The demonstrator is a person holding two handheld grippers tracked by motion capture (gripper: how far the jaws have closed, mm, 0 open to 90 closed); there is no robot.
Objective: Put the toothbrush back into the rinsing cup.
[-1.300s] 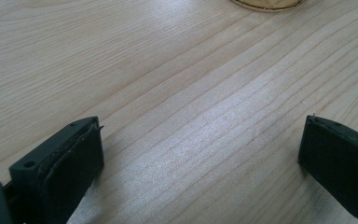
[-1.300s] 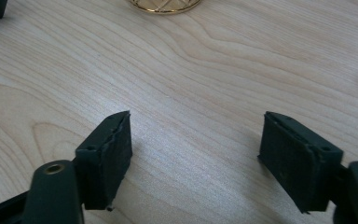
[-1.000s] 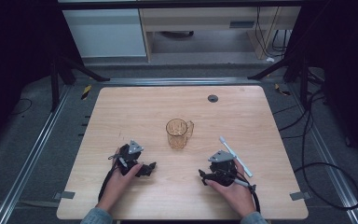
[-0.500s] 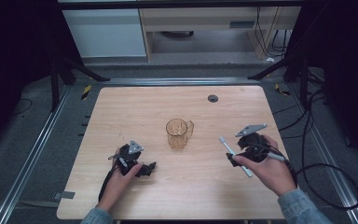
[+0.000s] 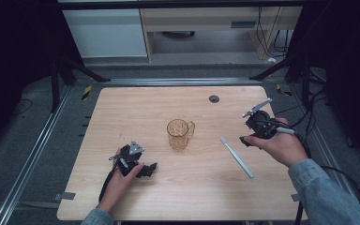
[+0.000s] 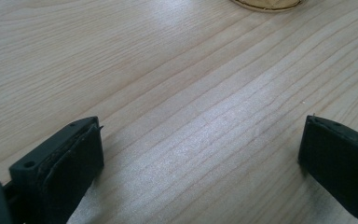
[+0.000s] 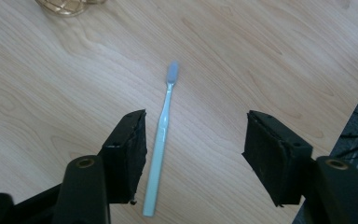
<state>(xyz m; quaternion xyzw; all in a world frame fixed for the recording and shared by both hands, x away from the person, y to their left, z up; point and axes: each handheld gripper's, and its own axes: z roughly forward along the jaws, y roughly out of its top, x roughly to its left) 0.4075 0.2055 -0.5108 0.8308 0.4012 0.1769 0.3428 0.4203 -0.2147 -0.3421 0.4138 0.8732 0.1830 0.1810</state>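
Observation:
An amber glass mug (image 5: 180, 134) stands upright mid-table; its base shows at the top of the left gripper view (image 6: 265, 3) and of the right gripper view (image 7: 67, 5). A pale blue toothbrush (image 5: 236, 157) lies flat right of it, its bristle end toward the mug. My right gripper (image 5: 245, 133) hovers above the table, just right of the brush. Its jaws have just been closing and are open, with nothing between them (image 7: 196, 121). The toothbrush (image 7: 161, 140) lies on the wood below, beside one jaw. My left gripper (image 5: 149, 168) rests low near the front left, open over bare wood (image 6: 200, 126).
A black round grommet (image 5: 214, 98) sits in the wooden table (image 5: 136, 112) near its far edge. The table's right edge is close to my right hand. Metal rails, dark frame legs and cables surround the table; cabinets stand beyond it.
My right hand has risen from the front edge and moved away to the right side of the table. The toothbrush, mug and left gripper have stayed put.

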